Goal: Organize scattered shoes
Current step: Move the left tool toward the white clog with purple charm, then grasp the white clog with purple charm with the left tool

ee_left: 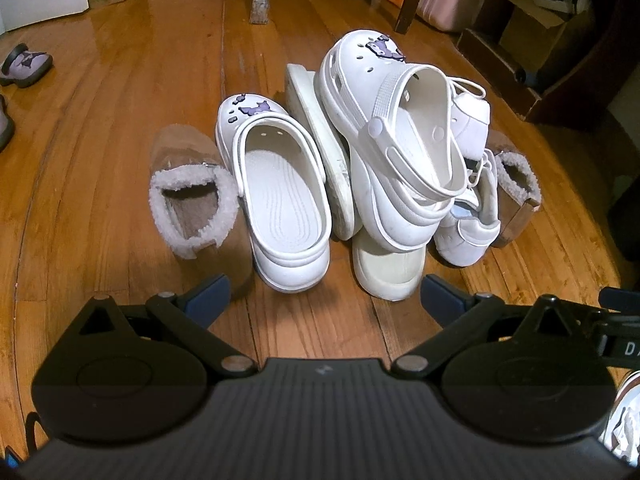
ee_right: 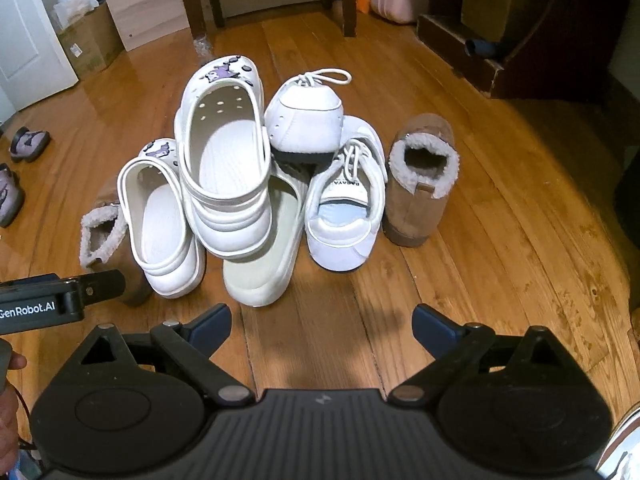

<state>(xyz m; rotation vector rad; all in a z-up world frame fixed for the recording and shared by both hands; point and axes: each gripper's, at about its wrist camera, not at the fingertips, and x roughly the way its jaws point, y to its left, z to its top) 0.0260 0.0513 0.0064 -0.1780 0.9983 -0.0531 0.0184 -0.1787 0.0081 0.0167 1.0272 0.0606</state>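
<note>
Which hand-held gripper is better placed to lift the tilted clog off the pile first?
Probably the left hand-held gripper. It is open and faces the tilted clog almost straight on. The right hand-held gripper, also open, points more toward the sneakers and bare floor.

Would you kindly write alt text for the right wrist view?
A pile of shoes sits on a wooden floor: a white clog stacked on another clog and a cream slide, white sneakers beside them, and a tan fleece-lined slipper at each end. The open right claw hovers in front, empty.
</note>
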